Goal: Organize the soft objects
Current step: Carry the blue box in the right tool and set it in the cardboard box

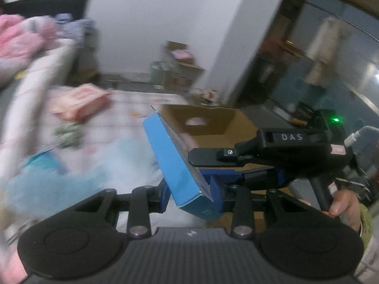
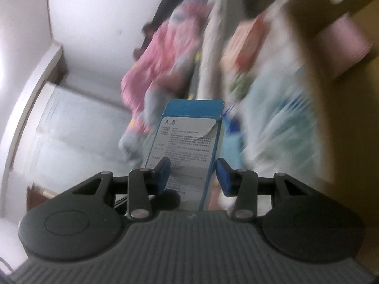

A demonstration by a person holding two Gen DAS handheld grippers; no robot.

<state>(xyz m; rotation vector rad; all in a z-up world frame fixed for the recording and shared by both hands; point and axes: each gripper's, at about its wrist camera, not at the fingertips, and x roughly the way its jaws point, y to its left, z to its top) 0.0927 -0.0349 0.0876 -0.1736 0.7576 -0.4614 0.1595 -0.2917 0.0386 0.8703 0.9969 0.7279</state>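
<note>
A blue box with a white printed label is held in the air between both grippers. My left gripper is shut on its lower end. My right gripper is shut on its sides; it shows from the right in the left wrist view. Behind the box stands an open cardboard box with a pink roll inside. On the bed lie a pink packet, a green-white soft bundle and a light blue cloth, all blurred.
A pile of pink and grey clothes lies at the bed's far left. Cardboard boxes stand on the floor by the white wall. A glass door is at the right.
</note>
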